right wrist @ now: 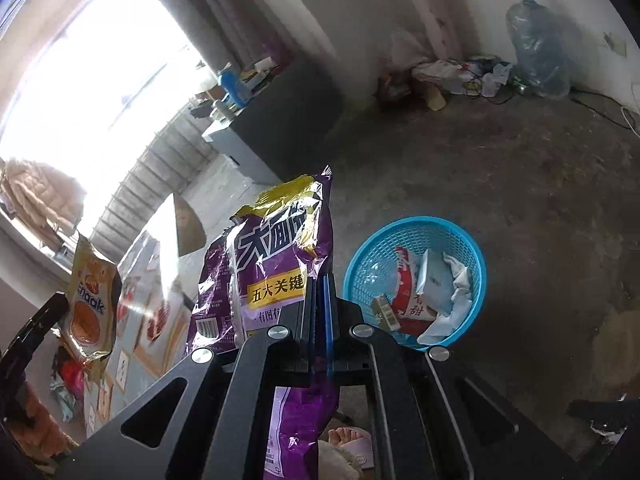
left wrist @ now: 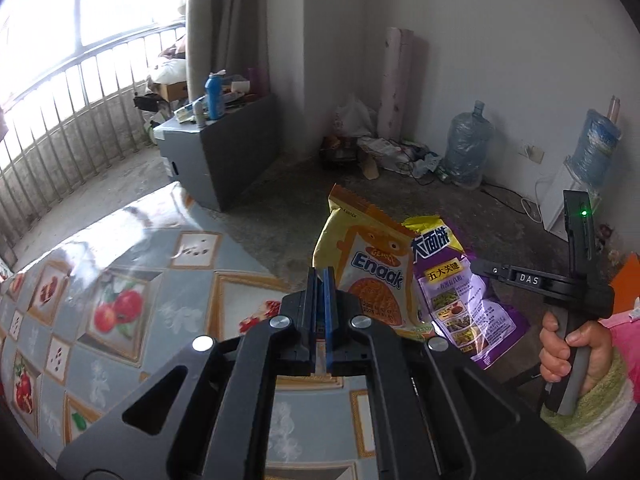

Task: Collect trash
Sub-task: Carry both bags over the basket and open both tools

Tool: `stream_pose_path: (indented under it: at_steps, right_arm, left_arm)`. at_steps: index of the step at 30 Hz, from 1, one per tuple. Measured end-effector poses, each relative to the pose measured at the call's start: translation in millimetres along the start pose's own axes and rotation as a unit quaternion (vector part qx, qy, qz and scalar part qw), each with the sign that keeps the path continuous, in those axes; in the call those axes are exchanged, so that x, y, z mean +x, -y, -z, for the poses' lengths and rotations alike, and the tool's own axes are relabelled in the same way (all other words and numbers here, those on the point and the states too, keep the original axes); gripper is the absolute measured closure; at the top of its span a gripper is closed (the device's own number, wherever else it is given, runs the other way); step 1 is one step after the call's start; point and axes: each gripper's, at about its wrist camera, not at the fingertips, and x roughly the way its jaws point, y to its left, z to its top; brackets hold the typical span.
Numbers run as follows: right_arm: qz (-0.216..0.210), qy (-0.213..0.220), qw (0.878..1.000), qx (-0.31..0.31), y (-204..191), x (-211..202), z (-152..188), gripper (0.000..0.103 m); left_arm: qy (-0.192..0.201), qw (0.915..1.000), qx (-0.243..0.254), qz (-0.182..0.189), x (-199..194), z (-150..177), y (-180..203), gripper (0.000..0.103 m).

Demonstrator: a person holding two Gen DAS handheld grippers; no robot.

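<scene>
Both tools clamped on wrappers: L [left wrist: 320, 280] w/ orange pkt [left wrist: 370, 276], R [right wrist: 318, 292] w/ purple bag [right wrist: 276, 264]; blue basket [right wrist: 360, 264] part-filled, drop-off pending.

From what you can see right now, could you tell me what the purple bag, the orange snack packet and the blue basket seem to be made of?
Purple bag: glossy plastic film, likely foil-lined; it crinkles and glints.
Orange snack packet: similar shiny printed film with a serrated top edge.
Blue basket: moulded plastic, judging by its uniform colour and lattice wall.

Basket [right wrist: 416, 280] on floor [right wrist: 520, 184], wrappers [right wrist: 412, 292] inside; jug [right wrist: 538, 40] behind.
</scene>
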Motion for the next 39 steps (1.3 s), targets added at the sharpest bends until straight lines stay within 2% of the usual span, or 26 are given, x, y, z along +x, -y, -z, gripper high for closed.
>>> stream_pose_path:
  at_steps: [5, 8, 10, 12, 13, 14, 16, 19, 23, 24, 27, 30, 33, 35, 37, 38, 39]
  right_arm:
    - [0.062, -0.002, 0.997, 0.048, 56, 45, -14, 0.099]
    - [0.107, -0.012, 0.991, 0.085, 93, 81, -13, 0.099]
    - [0.142, -0.034, 0.983, 0.11, 118, 115, -7, 0.097]
    - [0.165, -0.079, 0.976, 0.118, 139, 153, 3, 0.079]
    - [0.175, -0.111, 0.971, 0.12, 148, 172, 10, 0.066]
    - [0.189, -0.134, 0.965, 0.122, 155, 185, 17, 0.066]
    - [0.192, -0.135, 0.963, 0.134, 163, 190, 25, 0.063]
    - [0.177, -0.101, 0.966, 0.159, 169, 173, 32, 0.052]
    - [0.165, -0.065, 0.967, 0.184, 177, 144, 38, 0.051]
    - [0.163, -0.062, 0.966, 0.189, 181, 139, 39, 0.051]
    - [0.165, -0.067, 0.965, 0.193, 185, 134, 42, 0.051]
    - [0.163, -0.066, 0.968, 0.18, 184, 129, 43, 0.051]
    - [0.151, -0.059, 0.974, 0.157, 173, 121, 35, 0.051]
    - [0.14, -0.064, 0.98, 0.128, 154, 125, 28, 0.051]
    - [0.133, -0.086, 0.983, 0.092, 137, 143, 21, 0.051]
    - [0.132, -0.105, 0.983, 0.071, 128, 155, 19, 0.055]
    - [0.138, -0.13, 0.981, 0.042, 117, 174, 18, 0.056]
  left_arm:
    - [-0.036, 0.999, 0.013, 0.024, 59, -18, 21, 0.102]
    - [-0.06, 0.9976, 0.024, 0.024, 91, -20, 31, 0.102]
    - [-0.075, 0.9965, 0.029, 0.026, 110, -22, 39, 0.102]
    - [-0.095, 0.9945, 0.032, 0.031, 132, -23, 47, 0.102]
    - [-0.106, 0.9932, 0.031, 0.035, 143, -23, 50, 0.102]
    - [-0.115, 0.9922, 0.031, 0.037, 151, -24, 52, 0.102]
    - [-0.13, 0.9902, 0.029, 0.04, 167, -24, 57, 0.102]
    - [-0.158, 0.9857, 0.024, 0.051, 191, -22, 62, 0.102]
    - [-0.217, 0.9726, 0.022, 0.08, 233, -19, 75, 0.101]
    - [-0.23, 0.9693, 0.021, 0.083, 245, -17, 78, 0.096]
    - [-0.287, 0.9551, 0.016, 0.071, 282, -13, 87, 0.065]
    - [-0.29, 0.9548, -0.002, 0.063, 288, -17, 85, 0.06]
    - [-0.264, 0.9618, -0.01, 0.072, 269, -24, 76, 0.051]
    - [-0.247, 0.9658, -0.011, 0.077, 251, -30, 70, 0.05]
    - [-0.229, 0.9696, -0.02, 0.085, 229, -37, 61, 0.05]
    - [-0.215, 0.9717, -0.028, 0.093, 213, -40, 52, 0.049]
    - [-0.204, 0.9735, -0.034, 0.097, 202, -44, 43, 0.044]
